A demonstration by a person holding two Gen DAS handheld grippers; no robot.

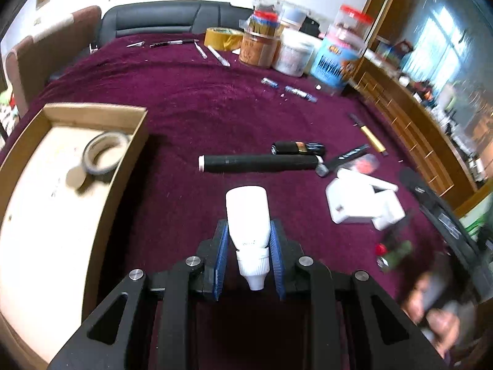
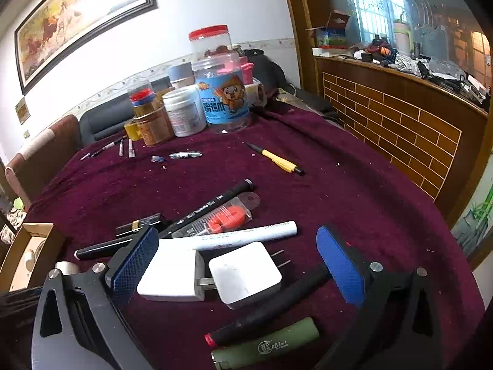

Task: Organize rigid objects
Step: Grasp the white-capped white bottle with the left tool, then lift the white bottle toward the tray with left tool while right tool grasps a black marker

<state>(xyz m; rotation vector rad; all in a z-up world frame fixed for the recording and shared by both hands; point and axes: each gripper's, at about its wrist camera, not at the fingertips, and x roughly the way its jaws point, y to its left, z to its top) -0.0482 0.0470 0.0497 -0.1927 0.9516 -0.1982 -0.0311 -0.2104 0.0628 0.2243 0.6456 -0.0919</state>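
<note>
A maroon cloth [image 1: 191,98] covers the whole table, which stands in a room with a dark sofa [image 1: 166,17] at the far edge, a framed painting [image 2: 83,18] on the white wall and a brick-patterned wooden counter [image 2: 397,129] along the right. A cardboard box [image 1: 92,185] sits at the left table edge, holding a tape roll [image 1: 104,154]. Jars [image 2: 222,92] cluster at the far side. Open cloth lies between box and clutter. The right gripper [image 2: 246,262] stands spread wide over two white chargers [image 2: 215,273], not touching them. The left gripper [image 1: 249,259] is clenched on a small white bottle [image 1: 248,219], held above the cloth just right of the box.
</note>
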